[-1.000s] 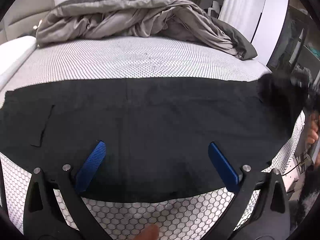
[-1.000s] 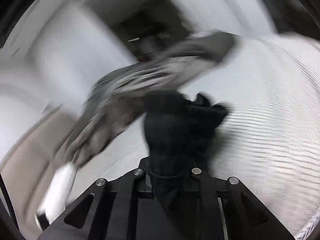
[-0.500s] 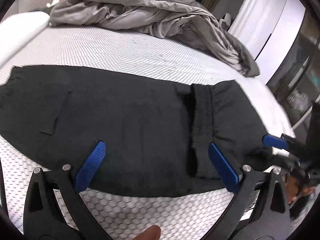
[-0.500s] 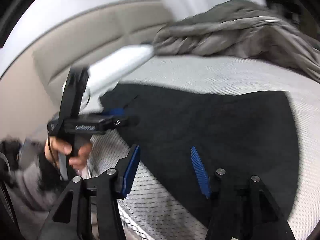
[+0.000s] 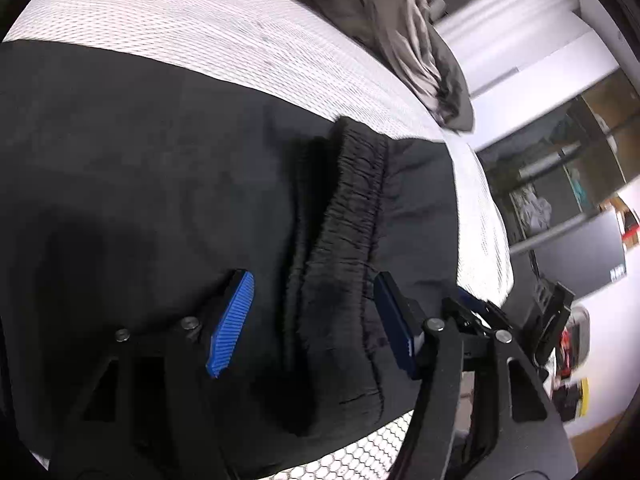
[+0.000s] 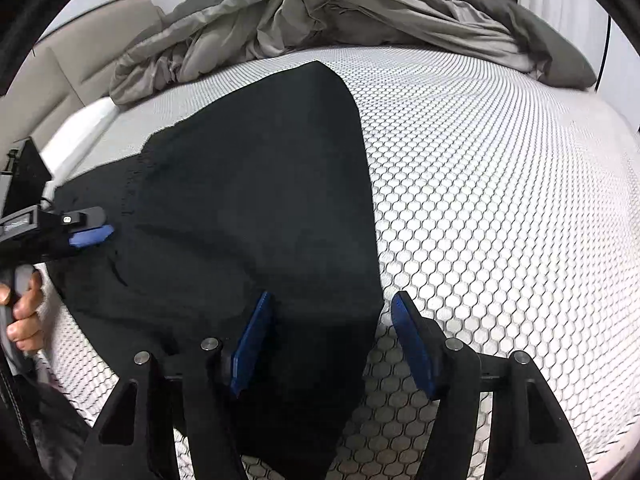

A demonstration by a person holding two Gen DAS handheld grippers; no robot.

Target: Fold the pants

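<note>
Pants point(image 5: 168, 184): black, spread flat on the honeycomb mattress point(image 6: 500, 184), one end doubled back so the elastic waistband point(image 5: 356, 196) lies on top.
Left gripper point(image 5: 314, 322): held released, blue pads straddling the waistband.
Right gripper point(image 6: 332, 344): released too, jaws bracketing the pants' folded edge.
Duvet point(image 6: 340, 12): grey, heaped beyond the pants.

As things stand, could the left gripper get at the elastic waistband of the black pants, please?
Probably yes: the left gripper is open, the gathered waistband lies folded onto the black pants directly ahead between its fingers, and nothing covers it.
</note>
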